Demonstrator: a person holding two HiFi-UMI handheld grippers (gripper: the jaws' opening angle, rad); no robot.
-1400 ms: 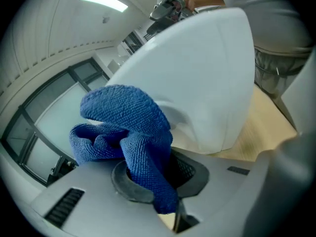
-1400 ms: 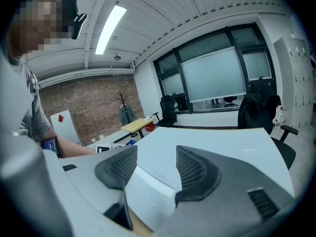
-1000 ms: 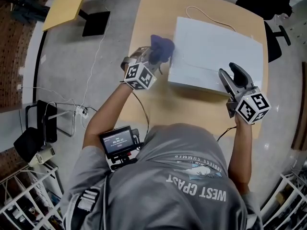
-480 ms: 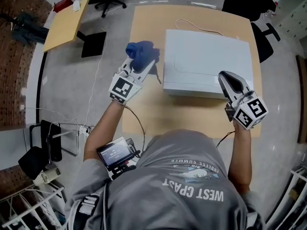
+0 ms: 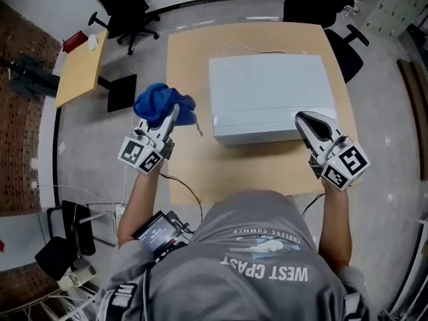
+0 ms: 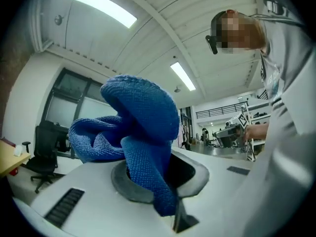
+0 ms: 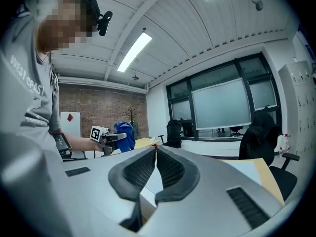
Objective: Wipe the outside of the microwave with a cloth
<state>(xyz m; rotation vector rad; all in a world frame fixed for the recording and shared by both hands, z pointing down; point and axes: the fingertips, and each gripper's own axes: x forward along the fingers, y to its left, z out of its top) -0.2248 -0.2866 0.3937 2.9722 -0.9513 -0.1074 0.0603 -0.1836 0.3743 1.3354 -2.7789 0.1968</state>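
The white microwave [image 5: 271,95] stands on the wooden table [image 5: 190,169], seen from above in the head view. A bunched blue cloth [image 5: 160,105] hangs in the air left of the microwave, off the table's left edge, apart from it. My left gripper [image 5: 172,114] is shut on it; in the left gripper view the cloth [image 6: 140,117] bulges out of the jaws and fills the middle. My right gripper [image 5: 303,118] hovers at the microwave's front right corner. In the right gripper view that gripper [image 7: 155,153] is shut, its ribbed pads meeting with nothing between them.
A cable [image 5: 241,45] lies on the table behind the microwave. Black office chairs [image 5: 120,5] stand beyond the table, and a small yellow table [image 5: 79,69] with a black floor plate [image 5: 122,92] is to the left. A screen device [image 5: 157,229] hangs at the person's waist.
The left gripper has lifted the cloth and carried it left, away from the microwave's side, rolling as it went. The right gripper's jaws went from open to shut and it rose slightly.
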